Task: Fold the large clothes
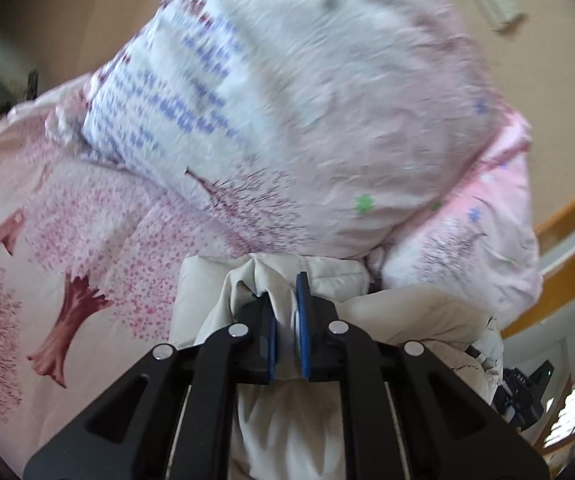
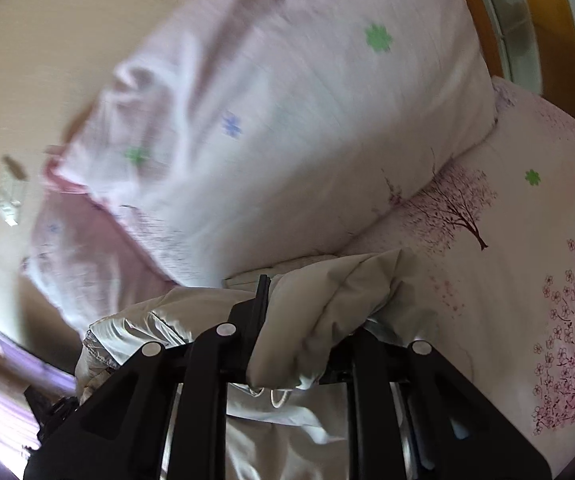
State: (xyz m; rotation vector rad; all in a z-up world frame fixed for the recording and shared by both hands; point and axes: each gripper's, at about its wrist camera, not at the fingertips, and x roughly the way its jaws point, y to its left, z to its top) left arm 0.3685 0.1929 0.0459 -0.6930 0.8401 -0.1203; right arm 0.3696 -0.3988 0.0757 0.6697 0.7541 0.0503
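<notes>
Beige quilted jacket (image 1: 279, 280) bunched up on the bed, both grippers on it. Left gripper (image 1: 285, 300): jaws clenched on a narrow fold of the beige fabric, blue pads (image 1: 302, 320) pressed close with cloth squeezed between them; rest of the garment spills below and to the right of the jaws. Right gripper (image 2: 299, 312): jaws clamped on a thick padded roll of the same jacket (image 2: 327, 300); only the left finger (image 2: 261, 300) shows, the other is buried under fabric. Shiny silver-grey lining (image 2: 135, 328) visible lower left in the right wrist view.

Jacket edge sits just against a big pale-pink pillow (image 1: 347, 100) with small green and blue flower prints; same pillow (image 2: 287, 120) fills the upper half of the right wrist view. Pillow lies on a pink bedsheet (image 1: 67, 220) printed with blossom trees, also seen right of the jacket (image 2: 527, 260). A blue-and-maroon patterned white panel (image 1: 159, 100) adjoins the pillow's left side; can't tell whether it's part of the pillow. Both views motion-blurred up top. Wooden frame (image 1: 567, 208) at far right, beige wall behind. Dark part of the other device (image 1: 523, 396) shows at lower right of the left wrist view.
</notes>
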